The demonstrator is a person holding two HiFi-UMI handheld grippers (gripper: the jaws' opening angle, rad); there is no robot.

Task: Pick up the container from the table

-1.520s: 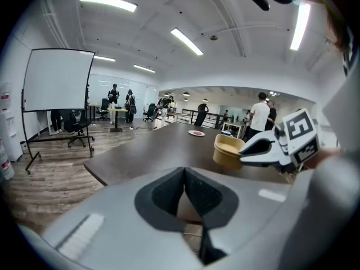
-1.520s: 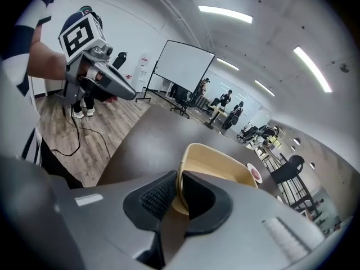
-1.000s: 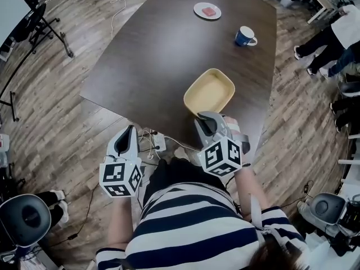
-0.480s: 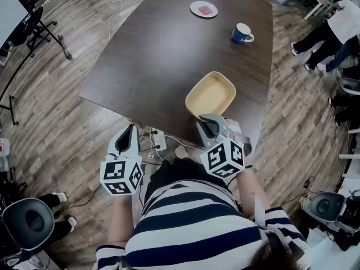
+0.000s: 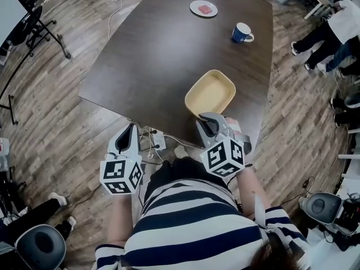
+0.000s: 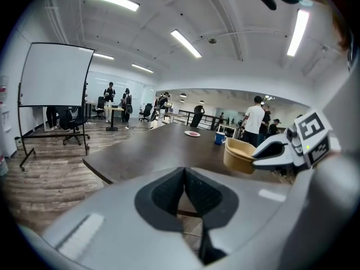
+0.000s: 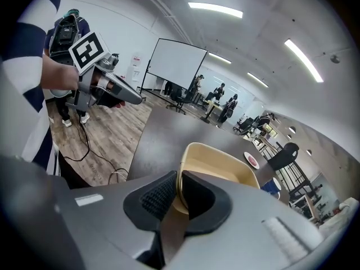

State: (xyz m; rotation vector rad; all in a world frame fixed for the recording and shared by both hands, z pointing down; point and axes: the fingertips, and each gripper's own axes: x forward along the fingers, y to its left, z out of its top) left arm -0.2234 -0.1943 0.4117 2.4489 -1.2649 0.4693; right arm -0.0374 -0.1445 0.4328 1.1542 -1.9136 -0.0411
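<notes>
A pale yellow, rounded-rectangular container (image 5: 211, 91) sits near the front edge of the dark table (image 5: 152, 55). My right gripper (image 5: 203, 118) is shut on its near rim. In the right gripper view the rim (image 7: 225, 163) is pinched between the pads of the right gripper (image 7: 177, 193). I cannot tell whether the container's base is off the table. My left gripper (image 5: 130, 130) hangs off the table's front-left edge, over the floor. Its jaws (image 6: 184, 176) are shut with nothing between them. From there the container (image 6: 238, 155) and the right gripper (image 6: 271, 151) show to the right.
A blue mug (image 5: 243, 34) and a white plate holding something pink (image 5: 203, 8) stand at the far end of the table. A power strip with cables (image 5: 156, 142) lies on the wooden floor below the table edge. People (image 5: 337, 32) stand at the right.
The right gripper keeps the same hold on the container's rim and the left gripper has not moved. A chair at the lower left has shifted down the picture.
</notes>
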